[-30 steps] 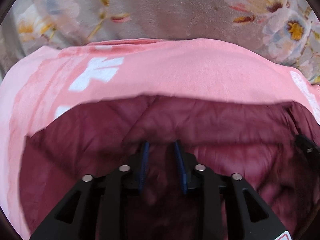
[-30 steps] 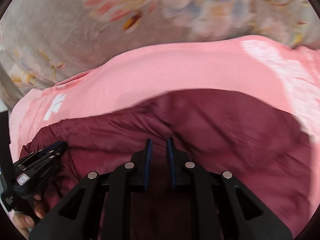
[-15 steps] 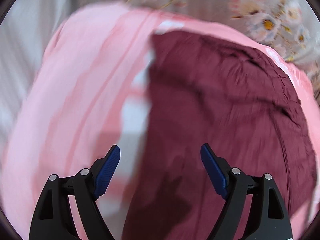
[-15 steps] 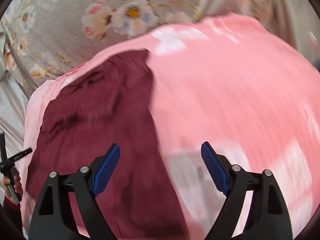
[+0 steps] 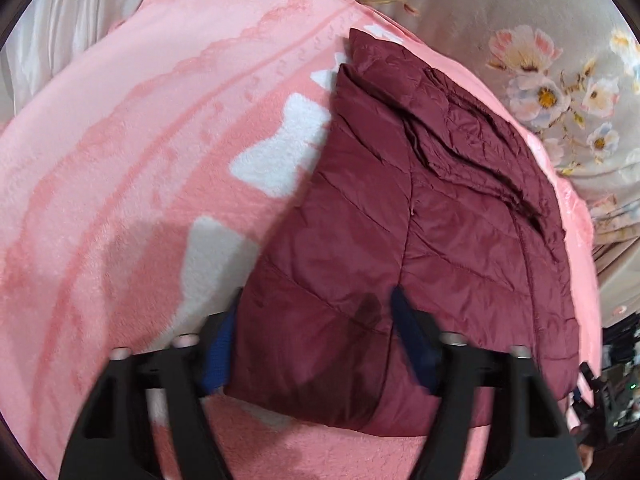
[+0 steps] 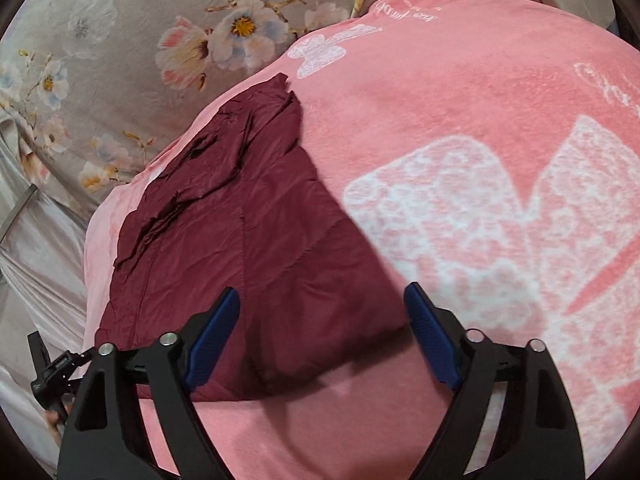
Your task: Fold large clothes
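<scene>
Left wrist view first: the maroon puffer jacket lies folded into a long slab on the pink blanket that covers the bed. Its long axis runs away from the camera, from the near edge right under the left gripper up toward the far corner near the floral sheet. The near left corner of the jacket sits between the two blue pads. The jaws are closing, but I can't see them pressing on the fabric yet, so I'd call it apart and straddling the hem, not clamped.

Right wrist view: same jacket, now off to the left and stretching away up-left, with the white bow print of the blanket filling the right side. The right gripper hangs over the jacket's near right corner, with one pad over maroon fabric and the other over bare blanket. Its jaws are closing too, with nothing pinched. The other gripper peeks in at the far left edge.

So each hand sits at its own near corner, about equally close. My guess is the next fold goes along that long axis, near edge carried toward the far end.
</scene>
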`<move>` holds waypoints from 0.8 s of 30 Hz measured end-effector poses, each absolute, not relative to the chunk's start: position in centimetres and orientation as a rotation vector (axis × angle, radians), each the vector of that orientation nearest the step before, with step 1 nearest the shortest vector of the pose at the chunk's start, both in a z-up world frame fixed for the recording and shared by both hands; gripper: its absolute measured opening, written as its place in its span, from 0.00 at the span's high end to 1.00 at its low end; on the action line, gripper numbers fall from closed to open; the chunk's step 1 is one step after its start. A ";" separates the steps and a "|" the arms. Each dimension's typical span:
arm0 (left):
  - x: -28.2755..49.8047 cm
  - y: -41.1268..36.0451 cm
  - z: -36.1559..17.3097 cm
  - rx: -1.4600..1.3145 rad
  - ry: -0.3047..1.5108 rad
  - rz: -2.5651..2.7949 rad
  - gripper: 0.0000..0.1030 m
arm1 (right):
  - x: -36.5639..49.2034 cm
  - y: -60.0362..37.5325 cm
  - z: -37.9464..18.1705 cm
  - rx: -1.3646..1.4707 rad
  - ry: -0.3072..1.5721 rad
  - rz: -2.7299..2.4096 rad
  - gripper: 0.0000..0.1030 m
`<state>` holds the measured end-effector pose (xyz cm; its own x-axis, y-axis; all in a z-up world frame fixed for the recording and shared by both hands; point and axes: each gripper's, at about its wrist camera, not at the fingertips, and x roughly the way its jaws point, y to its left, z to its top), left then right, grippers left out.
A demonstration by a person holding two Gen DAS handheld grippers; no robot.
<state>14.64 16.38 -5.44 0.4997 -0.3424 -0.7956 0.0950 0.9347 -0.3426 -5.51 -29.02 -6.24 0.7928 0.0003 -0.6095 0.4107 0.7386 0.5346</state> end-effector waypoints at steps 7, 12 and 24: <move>12.9 17.2 -3.1 -0.275 0.952 -0.308 0.97 | -7.4 -28.0 -4.2 0.782 0.537 -0.186 0.94; 8.9 19.5 0.6 -0.315 0.896 -0.396 0.98 | -12.4 -26.9 0.1 0.722 0.412 -0.172 0.96; -2.7 25.5 13.3 -0.349 0.600 -0.454 0.97 | -23.9 -22.4 13.6 0.423 0.031 -0.100 0.96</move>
